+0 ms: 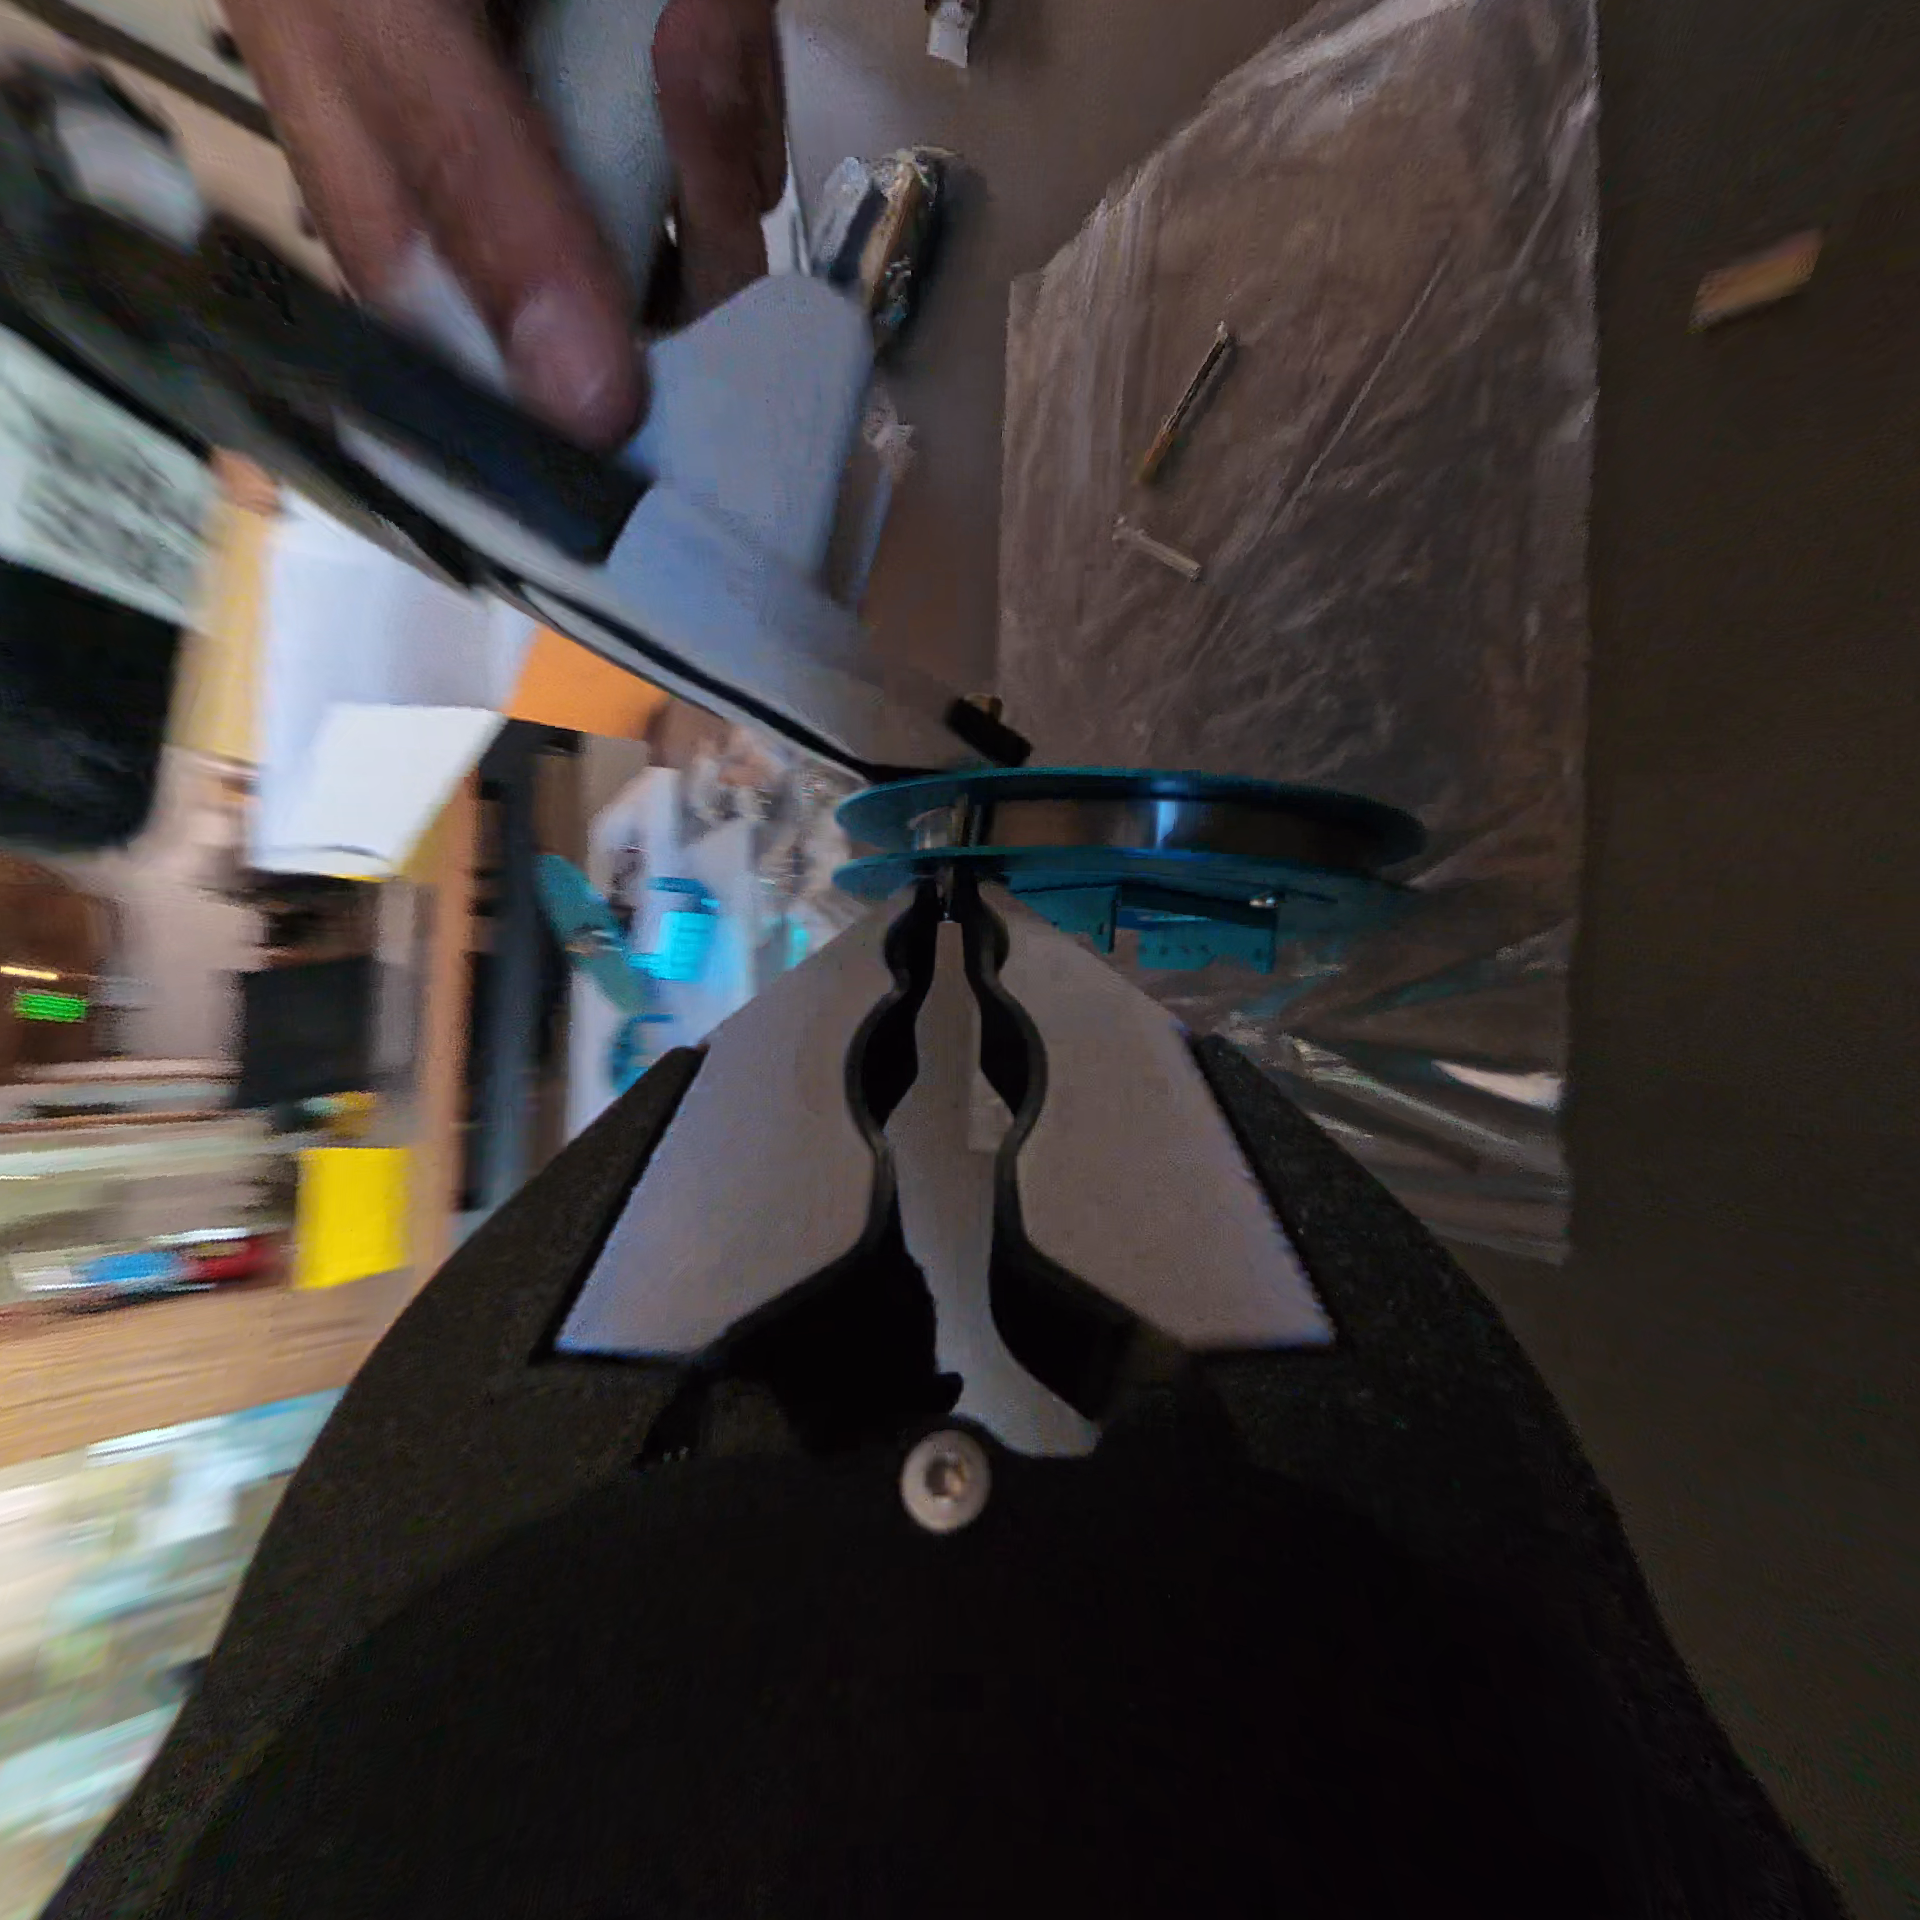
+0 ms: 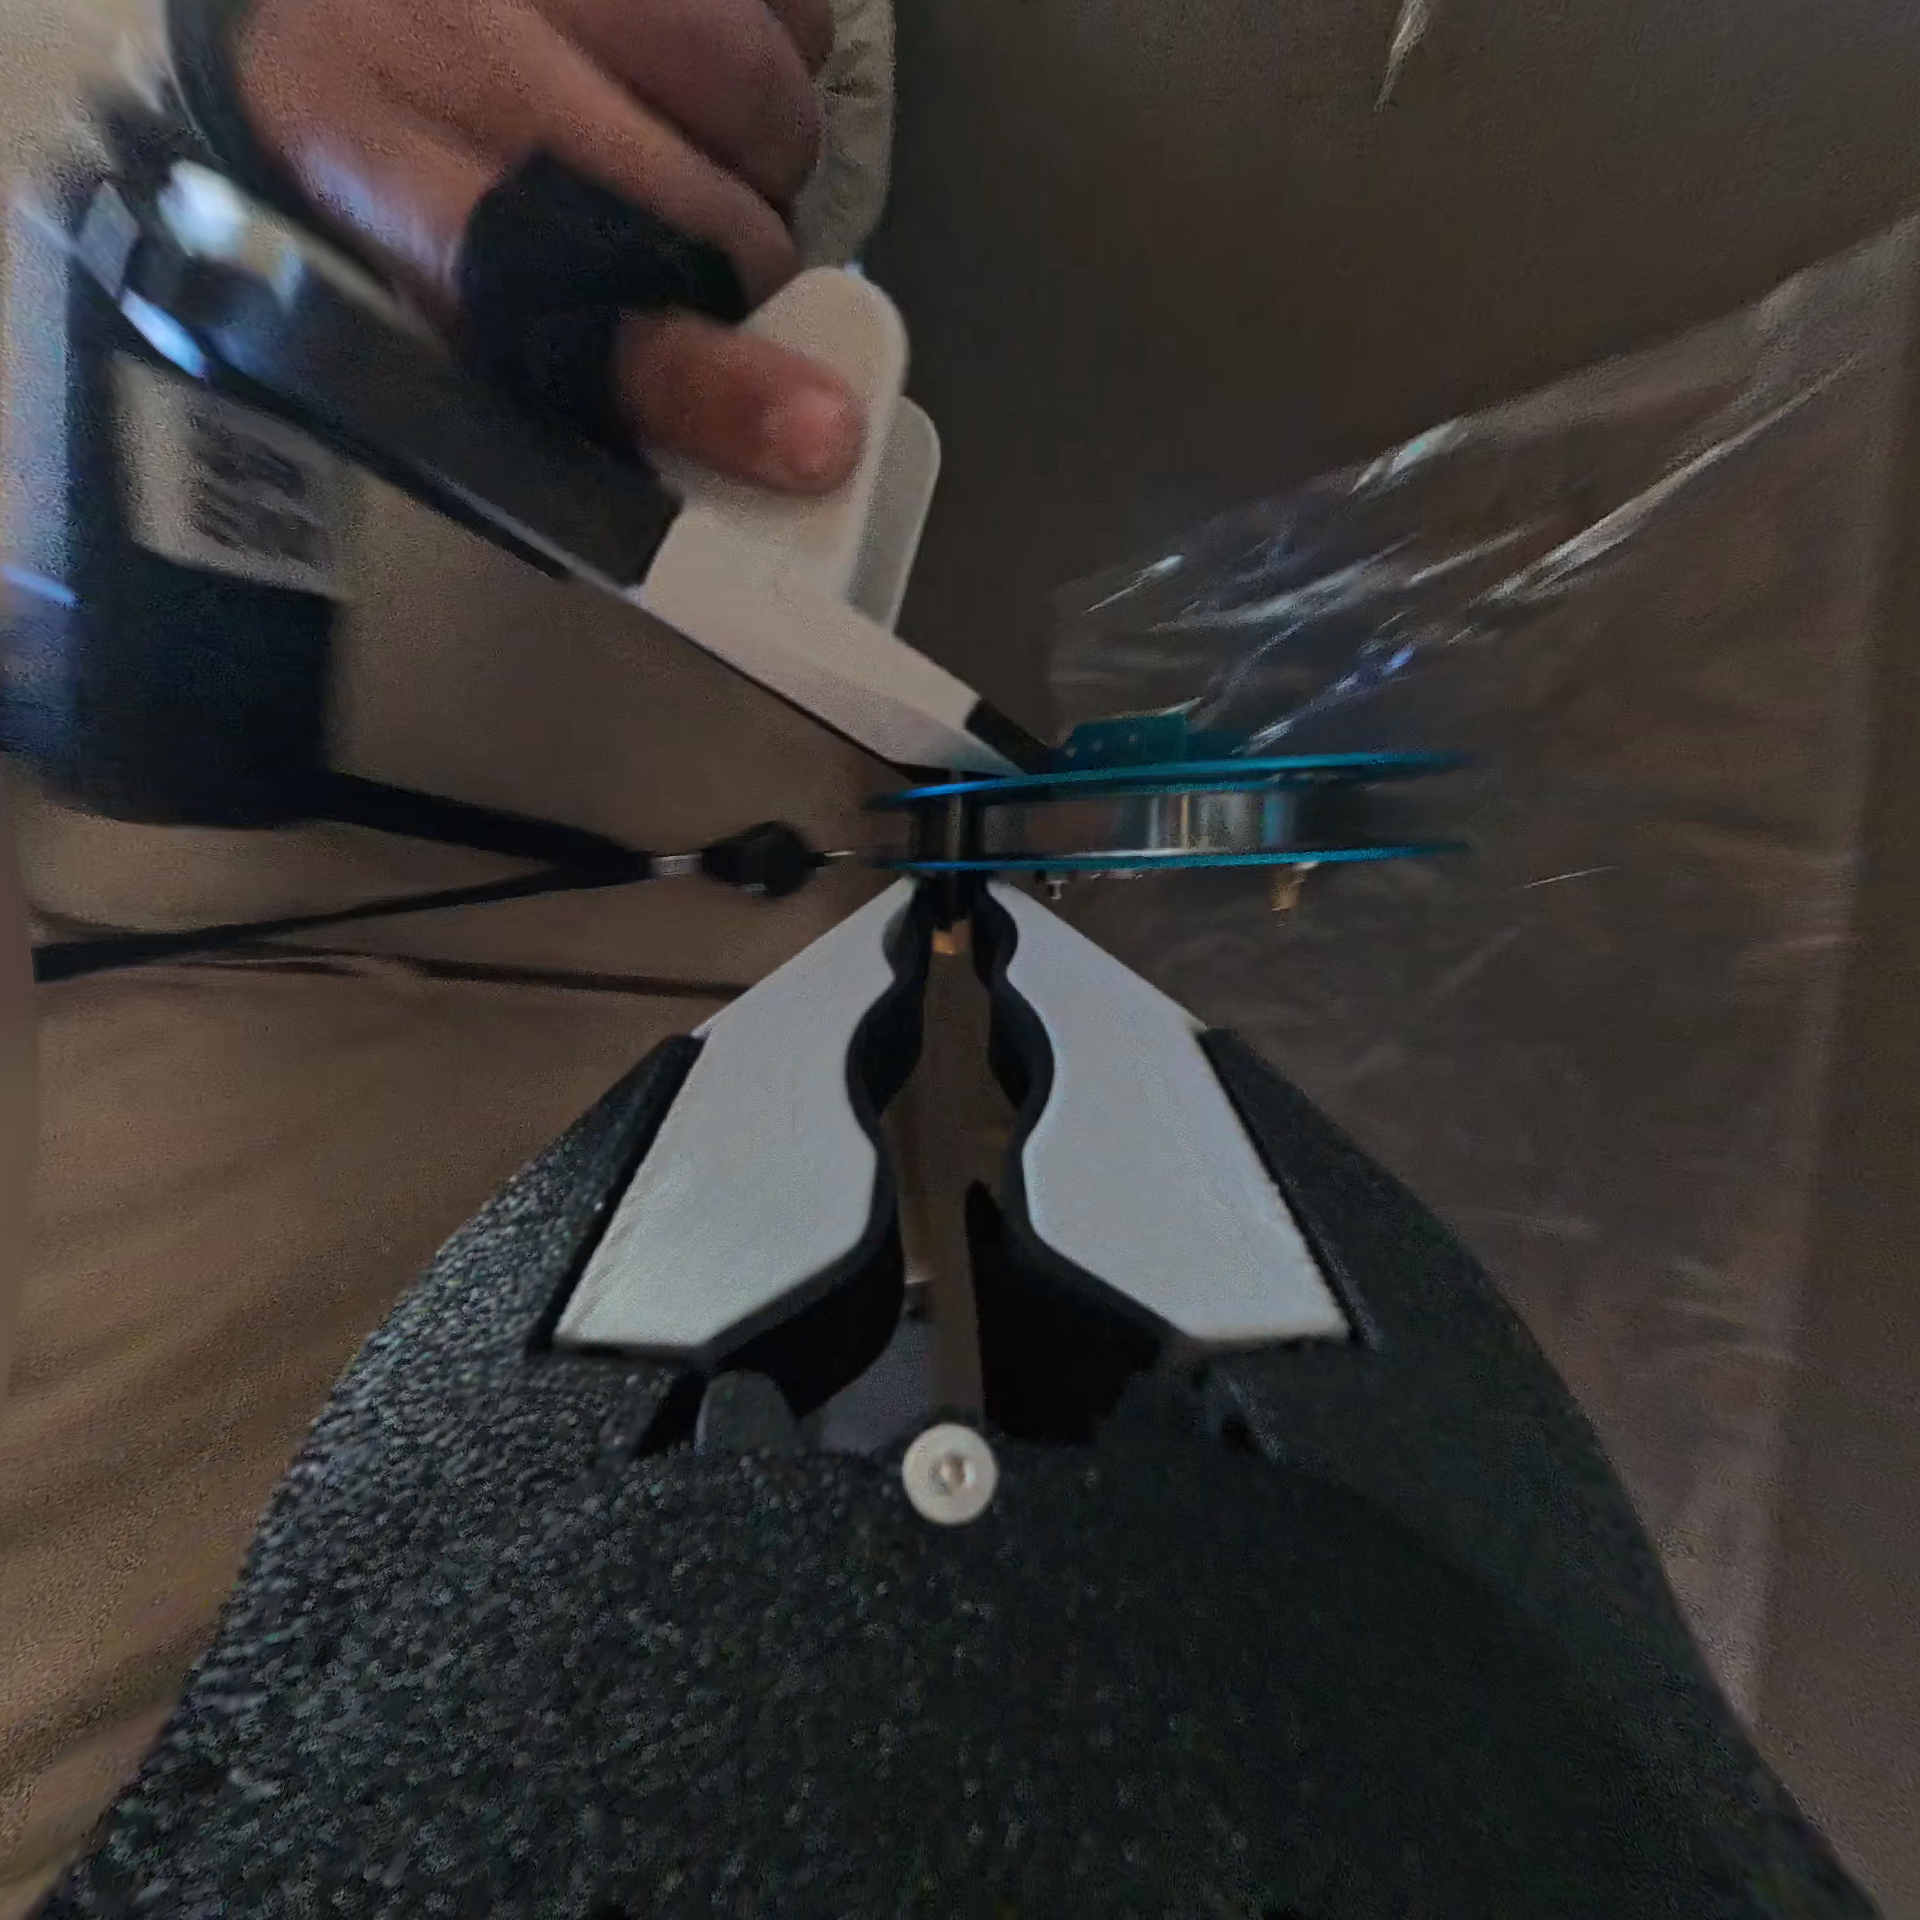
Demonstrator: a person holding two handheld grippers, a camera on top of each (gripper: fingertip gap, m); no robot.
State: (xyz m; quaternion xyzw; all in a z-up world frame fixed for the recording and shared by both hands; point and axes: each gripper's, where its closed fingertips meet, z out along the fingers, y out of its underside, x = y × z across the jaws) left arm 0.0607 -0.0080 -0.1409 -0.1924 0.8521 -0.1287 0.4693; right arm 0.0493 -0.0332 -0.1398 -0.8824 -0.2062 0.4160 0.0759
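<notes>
Blue metal is what both grippers meet on: a part made of two thin blue discs (image 1: pixel 1127 826) with a silvery ring between them, held edge-on in the air over a crinkled clear plastic sheet (image 1: pixel 1351 520) on a brown surface (image 1: pixel 1756 727).

At the left of the left wrist view, a person's hand (image 1: pixel 447 197) holds the right gripper (image 1: pixel 971 743), which slants down to the discs' rim (this part is blurred). At centre, the left gripper (image 1: pixel 948 902) has its white fingers nearly closed, their tips pinching the discs' near edge. To the right, a few small sticks lie on the plastic.

In the right wrist view, a hand (image 2: pixel 582 208) at upper left holds the left gripper (image 2: pixel 1003 743). At centre, the right gripper (image 2: pixel 951 920) is almost closed on a small post at the rim of the discs (image 2: pixel 1174 821).
</notes>
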